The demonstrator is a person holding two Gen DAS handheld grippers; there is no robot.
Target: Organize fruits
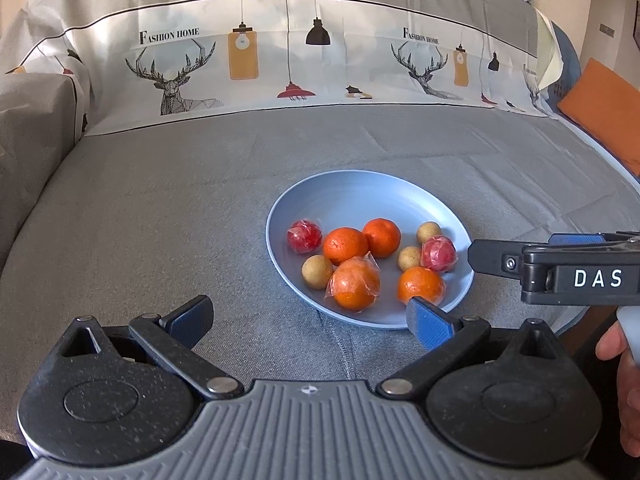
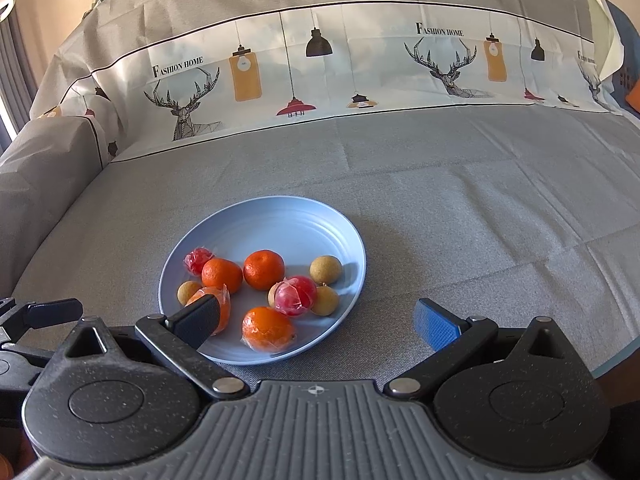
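A blue plate (image 1: 352, 192) lies on the grey cloth and shows in both views (image 2: 280, 216). It holds several oranges (image 1: 345, 245), two of them in clear wrap (image 1: 355, 285), two red wrapped fruits (image 1: 304, 235) and three small tan round fruits (image 1: 317, 271). My left gripper (image 1: 310, 318) is open and empty at the plate's near edge. My right gripper (image 2: 318, 322) is open and empty over the plate's near right edge, and it shows from the side in the left wrist view (image 1: 496, 258), right of the plate.
A printed cloth with deer and lamps (image 1: 280, 60) drapes the back rest behind the grey surface. A covered arm rest (image 1: 32, 120) rises at the left. An orange cushion (image 1: 608, 108) lies at the far right.
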